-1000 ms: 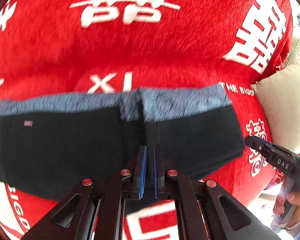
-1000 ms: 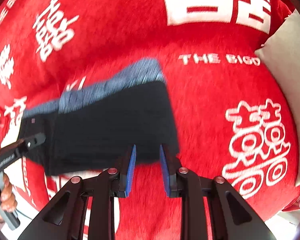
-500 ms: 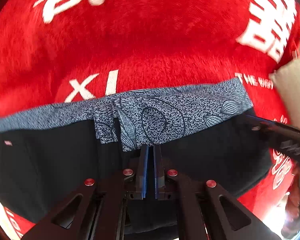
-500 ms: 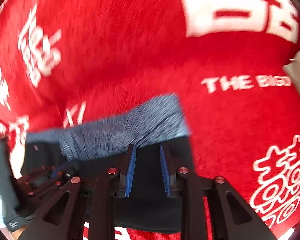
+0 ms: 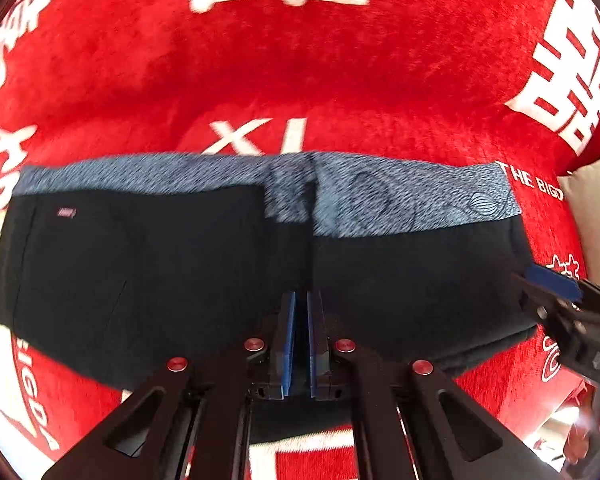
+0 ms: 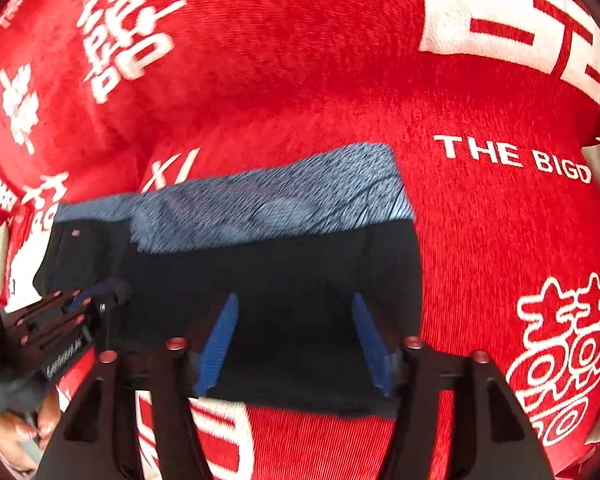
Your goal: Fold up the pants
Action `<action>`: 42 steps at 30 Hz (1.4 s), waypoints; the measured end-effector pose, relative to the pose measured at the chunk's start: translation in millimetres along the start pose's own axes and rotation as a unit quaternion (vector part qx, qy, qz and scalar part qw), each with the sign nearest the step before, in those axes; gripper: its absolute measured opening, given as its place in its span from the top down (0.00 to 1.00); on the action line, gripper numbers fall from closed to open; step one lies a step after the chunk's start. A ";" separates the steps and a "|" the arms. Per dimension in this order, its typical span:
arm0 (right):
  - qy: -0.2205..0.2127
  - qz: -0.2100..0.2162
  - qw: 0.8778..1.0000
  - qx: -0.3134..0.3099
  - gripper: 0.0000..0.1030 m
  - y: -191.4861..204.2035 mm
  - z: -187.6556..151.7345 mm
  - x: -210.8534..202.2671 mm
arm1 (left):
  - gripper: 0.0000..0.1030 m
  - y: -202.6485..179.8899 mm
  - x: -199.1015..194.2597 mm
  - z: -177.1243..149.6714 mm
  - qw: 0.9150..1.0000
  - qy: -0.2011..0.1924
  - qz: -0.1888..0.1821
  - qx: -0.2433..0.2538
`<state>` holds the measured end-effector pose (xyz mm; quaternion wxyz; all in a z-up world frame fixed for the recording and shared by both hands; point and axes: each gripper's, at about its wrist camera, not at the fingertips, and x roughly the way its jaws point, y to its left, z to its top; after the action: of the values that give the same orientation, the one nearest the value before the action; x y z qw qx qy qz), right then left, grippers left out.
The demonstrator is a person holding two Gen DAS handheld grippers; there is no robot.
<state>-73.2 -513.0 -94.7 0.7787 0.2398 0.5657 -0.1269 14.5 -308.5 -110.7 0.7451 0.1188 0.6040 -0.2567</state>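
The pants (image 5: 204, 264) lie flat on the red blanket (image 5: 300, 72), spread left to right, with the grey patterned band (image 5: 400, 200) along their far edge and the black cloth running toward the near side. That spread, squared layout suits a fold taken from the near edge, which is probably why both tools hang steeply down over that edge.

The left gripper (image 5: 301, 340) has its blue pads drawn together over the middle of the near hem; whether a pinch of black cloth sits between them cannot be told. The right gripper (image 6: 296, 340) has just been opening, and its pads now stand wide apart with bare black cloth showing between them, so it holds nothing. It sits over the right end of the pants, near the right hem, and shows at the right edge of the left wrist view, just beside the garment's right side.
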 end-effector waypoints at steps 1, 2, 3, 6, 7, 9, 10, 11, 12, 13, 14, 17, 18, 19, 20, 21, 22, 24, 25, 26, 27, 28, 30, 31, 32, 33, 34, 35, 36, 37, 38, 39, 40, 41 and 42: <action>-0.001 -0.001 1.000 -0.005 0.31 2.7 -5.1 -3.8 | 0.94 3.6 -0.9 -2.9 1.000 0.003 0.006 -0.007; -0.001 -0.002 1.000 -0.009 0.28 5.2 -8.3 -6.2 | 0.92 7.9 -1.7 -6.0 1.000 0.006 0.006 -0.017; 0.001 -0.004 1.000 -0.013 0.24 7.8 -11.2 -8.4 | 0.65 9.8 -1.4 -7.8 1.000 0.008 0.007 -0.026; 0.010 0.002 1.000 -0.011 0.23 12.6 -18.3 -12.7 | 0.16 23.5 -11.0 -17.0 0.998 -0.011 0.033 -0.061; 0.013 0.004 1.000 -0.012 0.23 14.9 -20.0 -13.2 | 0.16 28.4 -14.2 -18.7 0.997 -0.013 0.026 -0.071; 0.016 0.004 1.000 -0.017 0.22 19.2 -22.7 -14.3 | 0.16 38.1 -17.3 -22.8 0.995 -0.009 0.020 -0.092; 0.016 0.007 1.000 -0.020 0.22 22.0 -23.3 -14.0 | 0.16 42.2 -18.4 -25.5 0.995 -0.006 0.024 -0.098; 0.017 0.007 1.000 -0.022 0.22 23.6 -23.6 -13.6 | 0.16 44.1 -19.3 -27.3 0.995 -0.005 0.026 -0.100; 0.018 0.008 1.000 -0.024 0.22 24.1 -24.7 -14.8 | 0.16 45.8 -20.6 -29.6 0.994 -0.002 0.031 -0.101; 0.021 0.007 0.999 -0.026 0.22 26.0 -25.4 -14.4 | 0.16 47.6 -21.2 -31.6 0.994 0.000 0.039 -0.101; 0.023 0.005 0.999 -0.028 0.20 27.6 -26.2 -14.1 | 0.16 49.4 -21.6 -33.6 0.994 0.003 0.047 -0.099; 0.030 -0.010 0.999 -0.035 0.12 36.0 -29.0 -12.7 | 0.16 57.2 -23.3 -40.4 0.994 0.008 0.057 -0.095; 0.030 -0.016 0.999 -0.038 0.08 39.8 -29.6 -12.2 | 0.16 60.6 -23.9 -42.4 0.994 0.010 0.055 -0.097; 0.029 -0.020 0.999 -0.042 0.05 45.1 -30.6 -12.6 | 0.16 64.4 -23.0 -44.0 0.994 0.012 0.053 -0.098; 0.027 -0.023 0.998 -0.044 0.02 50.1 -31.5 -13.7 | 0.16 68.8 -22.8 -45.9 0.994 0.014 0.053 -0.098; 0.025 -0.022 0.998 -0.046 0.01 53.9 -32.1 -14.8 | 0.16 72.6 -22.8 -47.5 0.994 0.015 0.052 -0.097; 0.023 -0.020 0.998 -0.048 0.01 59.3 -32.9 -16.0 | 0.16 77.0 -23.5 -49.7 0.994 0.016 0.048 -0.095; 0.020 -0.020 0.998 -0.052 0.01 69.7 -32.9 -16.2 | 0.16 83.9 -25.3 -52.1 0.994 0.016 0.050 -0.094; 0.020 -0.018 0.998 -0.054 0.01 76.0 -32.1 -15.2 | 0.16 89.2 -26.0 -54.0 0.994 0.015 0.052 -0.094; 0.021 -0.015 0.998 -0.055 0.01 82.2 -30.6 -13.4 | 0.16 92.3 -26.9 -54.9 0.994 0.016 0.053 -0.095; 0.021 -0.014 0.998 -0.057 0.01 87.0 -29.1 -11.9 | 0.16 96.6 -27.4 -55.9 0.994 0.016 0.053 -0.098; 0.021 -0.015 0.998 -0.057 0.01 93.2 -26.5 -9.8 | 0.16 101.7 -27.5 -56.4 0.993 0.016 0.053 -0.102; 0.019 -0.016 0.998 -0.054 0.01 103.2 -20.9 -5.5 | 0.16 112.0 -27.8 -57.9 0.992 0.017 0.053 -0.111; 0.018 -0.018 0.998 -0.051 0.01 107.8 -17.6 -2.6 | 0.16 117.4 -27.7 -58.7 0.992 0.017 0.054 -0.115; 0.019 -0.019 0.999 -0.047 0.01 110.9 -15.4 -0.1 | 0.16 122.4 -27.9 -59.4 0.991 0.018 0.053 -0.120; 0.021 -0.018 0.999 -0.042 0.01 113.6 -12.8 3.5 | 0.16 126.9 -27.9 -60.1 0.991 0.018 0.053 -0.124; 0.026 -0.015 0.999 -0.035 0.01 116.1 -10.9 8.3 | 0.16 130.5 -28.1 -60.9 0.990 0.018 0.053 -0.127; 0.031 -0.010 0.999 -0.031 0.01 118.2 -10.5 12.4 | 0.16 135.3 -28.1 -62.0 0.990 0.017 0.054 -0.130; 0.041 -0.002 0.999 -0.027 0.01 120.5 -10.9 18.3 | 0.16 140.1 -28.1 -63.5 0.989 0.017 0.055 -0.134; 0.059 0.013 0.998 -0.021 0.01 123.0 -12.7 27.5 | 0.16 144.8 -27.9 -65.2 0.989 0.016 0.055 -0.138; 0.076 0.032 0.997 -0.010 0.01 123.2 -15.1 36.0 | 0.16 150.5 -27.6 -67.6 0.988 0.015 0.056 -0.146; 0.092 0.056 0.994 0.007 0.00 122.2 -20.2 44.6 | 0.16 155.8 -27.2 -70.0 0.986 0.015 0.056 -0.154; 0.103 0.069 0.992 0.018 0.00 121.4 -26.4 51.7 | 0.16 160.9 -26.3 -72.9 0.985 0.016 0.055 -0.162; 0.095 0.063 0.993 0.013 0.00 122.5 -31.5 53.9 | 0.16 166.8 -25.1 -75.6 0.984 0.018 0.054 -0.172; 0.082 0.058 0.995 0.000 0.00 125.6 -35.2 51.8 | 0.16 172.0 -24.3 -77.9 0.982 0.018 0.052 -0.180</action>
<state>-26.2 -383.8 -123.3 0.7356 0.2817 0.6130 -0.0613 36.3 -120.3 -129.1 0.7556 0.0186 0.6467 -0.1027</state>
